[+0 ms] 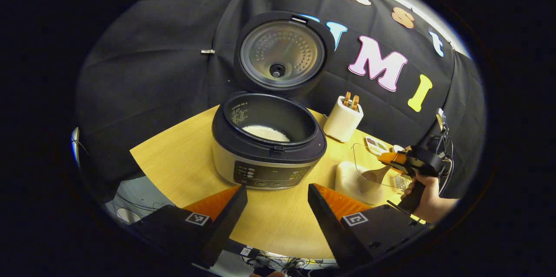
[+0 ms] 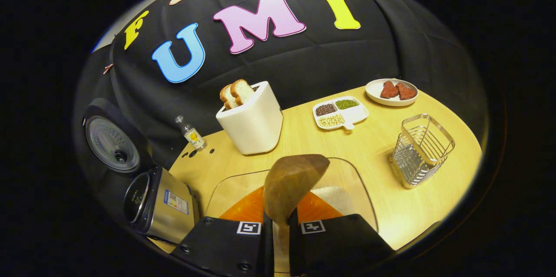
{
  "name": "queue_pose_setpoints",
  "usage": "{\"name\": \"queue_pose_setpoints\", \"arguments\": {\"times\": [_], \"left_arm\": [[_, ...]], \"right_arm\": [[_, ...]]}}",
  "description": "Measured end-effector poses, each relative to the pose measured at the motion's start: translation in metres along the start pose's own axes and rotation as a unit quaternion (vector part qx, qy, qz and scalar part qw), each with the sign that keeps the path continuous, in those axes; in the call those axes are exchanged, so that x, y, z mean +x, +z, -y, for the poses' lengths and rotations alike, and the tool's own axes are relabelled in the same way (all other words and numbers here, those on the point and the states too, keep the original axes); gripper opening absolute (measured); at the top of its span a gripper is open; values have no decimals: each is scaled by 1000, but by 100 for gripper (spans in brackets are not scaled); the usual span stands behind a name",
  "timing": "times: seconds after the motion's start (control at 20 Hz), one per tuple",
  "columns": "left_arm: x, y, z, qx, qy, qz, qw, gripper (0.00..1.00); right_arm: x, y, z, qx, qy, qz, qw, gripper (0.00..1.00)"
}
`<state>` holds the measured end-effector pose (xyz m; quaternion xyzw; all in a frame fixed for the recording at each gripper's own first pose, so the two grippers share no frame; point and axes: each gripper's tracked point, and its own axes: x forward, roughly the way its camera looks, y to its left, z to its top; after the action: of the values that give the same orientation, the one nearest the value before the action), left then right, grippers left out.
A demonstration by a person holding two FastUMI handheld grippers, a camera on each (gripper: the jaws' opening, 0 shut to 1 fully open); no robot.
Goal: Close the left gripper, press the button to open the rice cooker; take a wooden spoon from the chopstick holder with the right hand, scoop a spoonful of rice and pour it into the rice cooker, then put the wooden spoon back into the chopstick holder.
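Note:
The rice cooker (image 1: 267, 155) stands with its lid (image 1: 282, 53) raised, and white rice lies in the inner pot. My left gripper (image 1: 276, 190) is open just in front of its control panel, holding nothing. In the right gripper view, my right gripper (image 2: 280, 220) is shut on the handle of the wooden spoon (image 2: 293, 186), whose bowl is over a clear container (image 2: 230, 190) holding white rice (image 2: 330, 196). In the left gripper view, that right gripper (image 1: 393, 159), held by a hand (image 1: 430, 201), has the wooden spoon (image 1: 374, 176) down inside the clear container (image 1: 362, 159). The wire chopstick holder (image 2: 421, 149) stands to the right.
A white toaster (image 2: 252, 120) with bread slices stands behind the container. A divided dish of beans (image 2: 341, 112) and a plate of red pieces (image 2: 391, 90) sit further back. A small bottle (image 2: 191, 133) stands near the cooker (image 2: 160, 203). The table edge (image 1: 147, 164) runs left of the cooker.

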<state>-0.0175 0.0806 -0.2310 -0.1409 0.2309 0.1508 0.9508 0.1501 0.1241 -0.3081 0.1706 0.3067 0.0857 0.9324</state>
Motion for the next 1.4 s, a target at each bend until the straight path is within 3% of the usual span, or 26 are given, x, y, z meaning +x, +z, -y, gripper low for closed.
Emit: {"name": "queue_pose_setpoints", "arguments": {"times": [0.15, 0.35, 0.6, 0.7, 0.75, 0.8, 1.05, 1.25, 1.4], "left_arm": [[-5, 8, -4, -7, 4, 7, 1000, 95], [-17, 24, -2, -15, 1, 26, 1000, 95], [-32, 42, -5, -8, 2, 45, 999, 95], [-38, 51, -7, -10, 2, 52, 999, 95], [-39, 55, -8, -10, 2, 55, 998, 95], [-41, 57, -9, -9, 2, 57, 998, 95], [-46, 78, -11, -3, -1, 75, 997, 95], [-49, 89, -13, -5, -8, 84, 996, 95], [-50, 96, -14, -1, -18, 92, 996, 95]], "right_arm": [[0, -8, -21, 25, 12, -21, 999, 18], [-1, -12, -38, 100, 21, -50, 994, 18], [-7, -6, -20, 151, 6, -59, 987, 18], [-12, -5, -2, 177, -15, -60, 982, 18], [-15, -2, 6, 188, -25, -59, 980, 14], [-18, 0, 13, 201, -32, -58, 977, 18], [-31, 24, 40, 271, -47, -47, 960, 18], [-41, 47, 43, 329, -37, -45, 943, 18], [-47, 67, 27, 351, -14, -39, 936, 18]]}}
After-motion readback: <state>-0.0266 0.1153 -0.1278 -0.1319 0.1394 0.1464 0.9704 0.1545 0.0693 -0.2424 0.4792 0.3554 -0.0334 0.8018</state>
